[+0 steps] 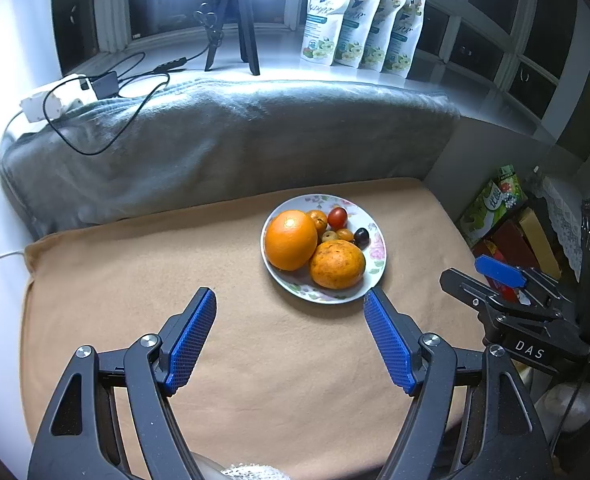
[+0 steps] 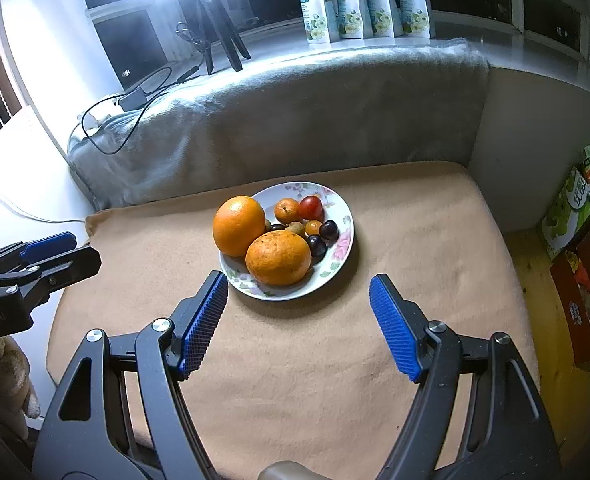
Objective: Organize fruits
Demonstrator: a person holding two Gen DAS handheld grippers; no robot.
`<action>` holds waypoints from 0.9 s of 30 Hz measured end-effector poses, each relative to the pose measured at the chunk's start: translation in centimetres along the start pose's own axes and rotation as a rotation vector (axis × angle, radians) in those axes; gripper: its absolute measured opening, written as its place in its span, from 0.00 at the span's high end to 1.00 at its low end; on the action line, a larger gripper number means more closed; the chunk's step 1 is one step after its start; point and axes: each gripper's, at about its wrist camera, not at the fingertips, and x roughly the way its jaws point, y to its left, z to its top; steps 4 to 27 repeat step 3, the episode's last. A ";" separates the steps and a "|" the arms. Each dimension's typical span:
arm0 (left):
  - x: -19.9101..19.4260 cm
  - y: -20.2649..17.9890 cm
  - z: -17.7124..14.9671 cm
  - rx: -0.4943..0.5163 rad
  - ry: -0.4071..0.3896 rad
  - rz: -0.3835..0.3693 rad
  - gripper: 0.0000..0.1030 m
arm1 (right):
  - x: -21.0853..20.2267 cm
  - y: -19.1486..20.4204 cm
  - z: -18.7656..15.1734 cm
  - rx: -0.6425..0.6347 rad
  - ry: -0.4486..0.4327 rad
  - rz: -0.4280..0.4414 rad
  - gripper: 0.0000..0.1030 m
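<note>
Right tongs point(image 1: 499, 276) carry "DAS" lettering beside the fruit plate point(image 1: 375, 276).

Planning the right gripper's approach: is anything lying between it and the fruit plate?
No. In the right wrist view only bare tan blanket separates the open right gripper from the plate.

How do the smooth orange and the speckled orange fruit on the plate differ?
The smooth orange is bright, evenly coloured and taller; the speckled orange fruit is flatter, duller and dotted with brown marks. The smooth one sits farther back, the speckled one nearer the grippers. Both touch each other on the flowered plate.
</note>
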 end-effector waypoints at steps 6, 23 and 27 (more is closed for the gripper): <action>0.0 0.3 0.0 -0.009 0.001 0.003 0.26 | 0.2 -0.2 -0.1 0.010 0.008 -0.001 0.26; 0.0 0.3 0.0 -0.009 0.001 0.003 0.26 | 0.2 -0.2 -0.1 0.010 0.008 -0.001 0.26; 0.0 0.3 0.0 -0.009 0.001 0.003 0.26 | 0.2 -0.2 -0.1 0.010 0.008 -0.001 0.26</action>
